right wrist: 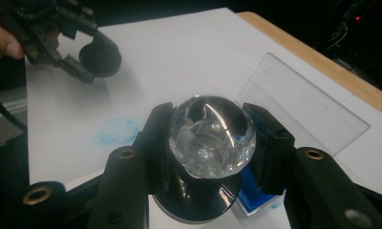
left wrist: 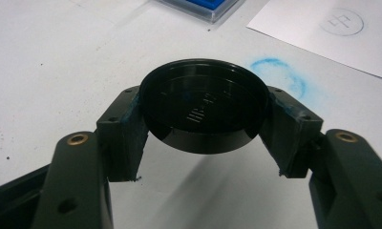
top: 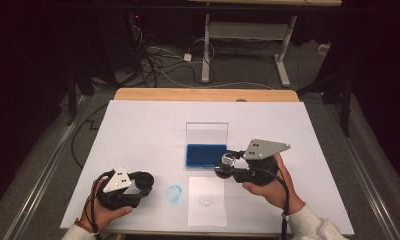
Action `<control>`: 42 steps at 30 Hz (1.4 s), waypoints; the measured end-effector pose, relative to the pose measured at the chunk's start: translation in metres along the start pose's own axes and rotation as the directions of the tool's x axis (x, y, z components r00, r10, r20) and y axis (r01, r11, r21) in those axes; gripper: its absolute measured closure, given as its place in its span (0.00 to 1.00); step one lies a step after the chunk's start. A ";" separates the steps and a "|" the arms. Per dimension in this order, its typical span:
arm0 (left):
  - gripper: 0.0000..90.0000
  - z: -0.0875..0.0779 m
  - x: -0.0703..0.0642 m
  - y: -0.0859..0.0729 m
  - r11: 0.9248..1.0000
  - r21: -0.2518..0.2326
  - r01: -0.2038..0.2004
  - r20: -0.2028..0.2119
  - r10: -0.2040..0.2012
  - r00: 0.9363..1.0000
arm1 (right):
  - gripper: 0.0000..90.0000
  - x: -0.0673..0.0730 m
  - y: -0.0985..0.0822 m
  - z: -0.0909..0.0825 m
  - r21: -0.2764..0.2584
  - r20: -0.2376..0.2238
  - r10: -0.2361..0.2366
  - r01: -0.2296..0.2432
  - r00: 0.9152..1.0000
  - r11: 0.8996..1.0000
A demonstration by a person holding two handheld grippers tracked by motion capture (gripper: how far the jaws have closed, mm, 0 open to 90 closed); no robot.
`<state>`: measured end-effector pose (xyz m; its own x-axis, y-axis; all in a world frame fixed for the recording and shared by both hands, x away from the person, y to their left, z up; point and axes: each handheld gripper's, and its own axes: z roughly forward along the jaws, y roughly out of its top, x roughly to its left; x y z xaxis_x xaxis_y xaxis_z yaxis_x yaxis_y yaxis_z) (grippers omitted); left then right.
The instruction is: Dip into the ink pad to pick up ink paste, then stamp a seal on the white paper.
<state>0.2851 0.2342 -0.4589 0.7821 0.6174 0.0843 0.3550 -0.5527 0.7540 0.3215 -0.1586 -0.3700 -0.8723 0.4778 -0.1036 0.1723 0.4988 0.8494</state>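
At seven o'clock on the counter [top: 138, 120], nearest the person, the left hand-held gripper [top: 138, 187] is kept low, its jaws closed on a round black cap [left wrist: 206, 105] (presumably the stamp's cover). Just past it, at six o'clock, a smudged blue ring [top: 174, 194] is seen on the white surface, and beside that a sheet of paper [top: 207, 210] carries one faint round imprint [top: 206, 200].

Farther in, at about four o'clock, the right hand-held gripper [top: 227, 165] is held above the counter with its jaws clamped on the faceted clear knob of a stamp [right wrist: 212, 136], whose dark round base hangs over the near right edge of the blue ink pad [top: 205, 155]. Whether the base touches the pad cannot be told. Behind the pad, toward twelve o'clock, its clear lid [top: 207, 134] stands open and upright.

As a judgement: the cap has been taken off and the pad opened, and one print is already laid on the paper. The stamp appears to be at the inking stage; left to be done would be pressing it on the paper again, then the stamp recapped and the pad's lid shut.
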 end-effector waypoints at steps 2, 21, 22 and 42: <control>0.41 0.000 0.000 0.000 1.000 0.000 0.001 0.000 -0.001 1.000 | 0.63 0.004 -0.001 0.003 0.014 -0.014 -0.011 0.011 1.000 1.000; 0.41 0.000 -0.003 0.002 1.000 0.010 -0.017 -0.003 0.017 1.000 | 0.63 0.035 -0.019 0.032 0.072 -0.089 -0.044 0.051 0.995 0.996; 0.41 0.000 -0.003 0.002 1.000 0.012 -0.019 -0.003 0.019 1.000 | 0.63 0.036 -0.020 0.033 0.071 -0.094 -0.039 0.046 0.995 0.996; 0.41 0.002 -0.004 0.003 1.000 0.015 -0.023 0.004 0.023 1.000 | 0.63 0.043 -0.035 0.056 0.132 -0.104 -0.056 0.070 0.993 0.989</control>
<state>0.2845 0.2291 -0.4584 0.7917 0.6028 0.0991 0.3446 -0.5748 0.7422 0.3036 -0.1148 -0.4334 -0.9235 0.3711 -0.0966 0.1700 0.6220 0.7643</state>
